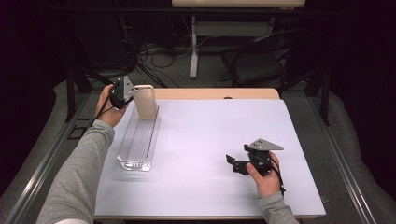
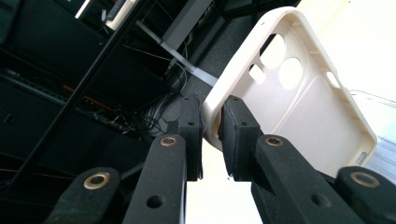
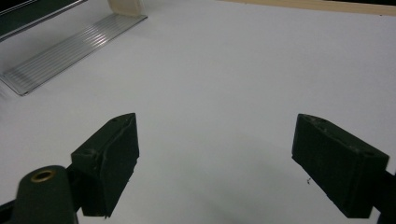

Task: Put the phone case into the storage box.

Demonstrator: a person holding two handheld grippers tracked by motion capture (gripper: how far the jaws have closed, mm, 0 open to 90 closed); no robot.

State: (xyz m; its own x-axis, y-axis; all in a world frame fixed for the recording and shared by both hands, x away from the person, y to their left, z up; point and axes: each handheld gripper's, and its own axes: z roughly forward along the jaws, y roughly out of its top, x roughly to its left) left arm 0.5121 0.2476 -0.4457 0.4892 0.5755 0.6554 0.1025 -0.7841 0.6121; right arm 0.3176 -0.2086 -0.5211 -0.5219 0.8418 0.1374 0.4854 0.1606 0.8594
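The left gripper (image 2: 211, 140) is clamped on the rim of a cream phone case (image 2: 299, 93), its two black jaws pressed nearly together with the case's edge pinched between them. In the left gripper view the case shows its hollow inner side, with two round camera cutouts and a smaller slot near one end, and it tilts away from the jaws toward the bright table surface.

From the high view, the left gripper (image 1: 122, 93) sits at the far left corner of the white table (image 1: 210, 140), held by the person's left hand (image 1: 108, 108), whose grey sleeve runs up from the bottom edge. The phone case (image 1: 146, 101) stands upright there, just beside the gripper, at the far end of a clear ribbed tray (image 1: 139, 142) (a long, narrow, transparent piece lying lengthwise on the left part of the table). Whether the case's lower edge rests on the tray or hangs just above it cannot be told.

The right gripper (image 1: 238, 164) is well apart from all this, low over the near right part of the table in the person's right hand (image 1: 264, 179), with the grey three-cornered plate on top. Its jaws stand wide apart with nothing between them; in the right gripper view (image 3: 215, 163) only bare white table lies between the two black pads, and the tray (image 3: 70, 51) and the base of the case (image 3: 125, 7) show far off at the upper left.
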